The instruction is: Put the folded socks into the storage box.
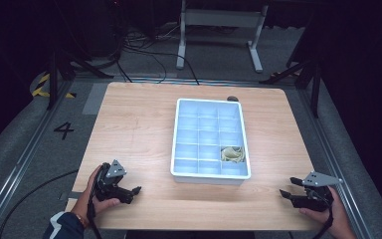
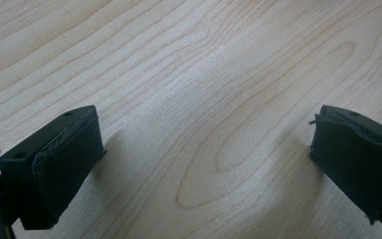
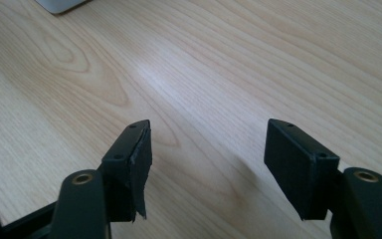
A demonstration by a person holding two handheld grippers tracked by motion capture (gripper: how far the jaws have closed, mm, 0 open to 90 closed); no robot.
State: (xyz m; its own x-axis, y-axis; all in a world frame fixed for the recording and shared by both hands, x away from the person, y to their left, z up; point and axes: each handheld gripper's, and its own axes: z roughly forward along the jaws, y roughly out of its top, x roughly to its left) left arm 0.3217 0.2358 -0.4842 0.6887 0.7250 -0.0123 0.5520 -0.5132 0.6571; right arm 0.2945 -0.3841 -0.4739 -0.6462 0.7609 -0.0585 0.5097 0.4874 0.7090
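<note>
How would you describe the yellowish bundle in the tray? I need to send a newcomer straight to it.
Start at the white divided tray in the middle of the wooden table. Go to its right-hand column, second compartment from the near edge. There lies the yellowish bundle, a pale tangle of what look like bands; the compartments around it look empty.

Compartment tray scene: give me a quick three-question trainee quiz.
1. True or false: the left gripper holds something.
2. Which part of the compartment tray holds the pale yellowish bundle? A far left corner, B right column, second row from the near edge, C centre.
3. What surface lies between the right gripper jaws?

Key: 1 false, its jaws stand open over bare wood. 2 B. 3 The wooden table, nothing else.
</note>
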